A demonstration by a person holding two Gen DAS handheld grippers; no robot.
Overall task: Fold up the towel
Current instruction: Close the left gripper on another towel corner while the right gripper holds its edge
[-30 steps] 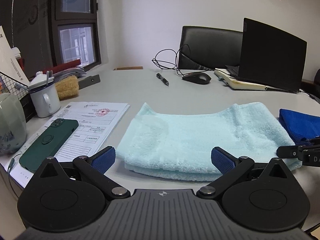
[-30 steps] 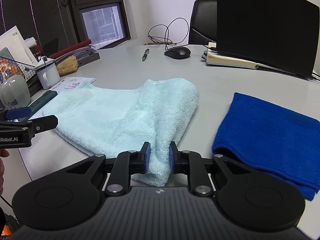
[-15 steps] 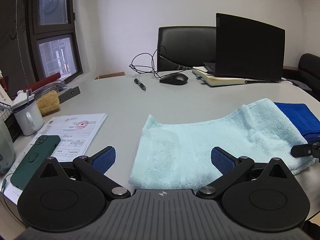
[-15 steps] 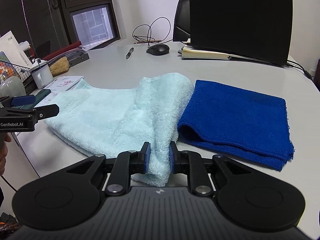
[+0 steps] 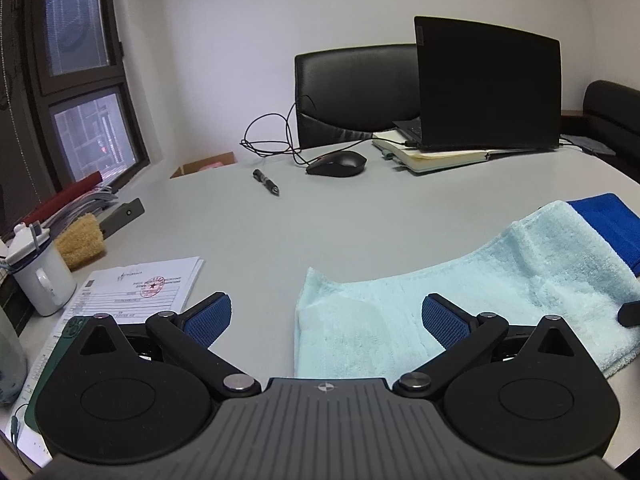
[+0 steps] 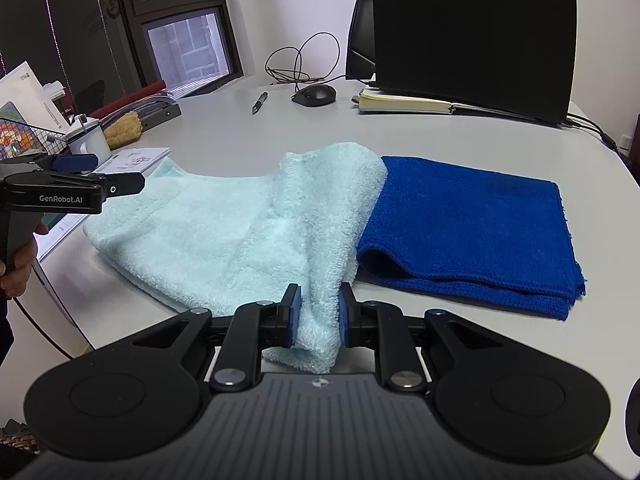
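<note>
Blue cloth (image 5: 612, 224) cut off at right edge; printing on the papers (image 5: 144, 286) too small to read.

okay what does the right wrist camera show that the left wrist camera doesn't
Only the right wrist view: the right gripper clamped on the light blue towel, the whole folded dark blue cloth, and the person's hand holding the left gripper.

Only the left wrist view: the green phone and the left gripper's wide-open jaws.

Both: towel, white mug, papers, pen, mouse, laptop.

Grey table (image 5: 360, 232) w/ light towel (image 6: 224, 232), blue towel (image 6: 472, 224), mouse (image 5: 338, 163).
</note>
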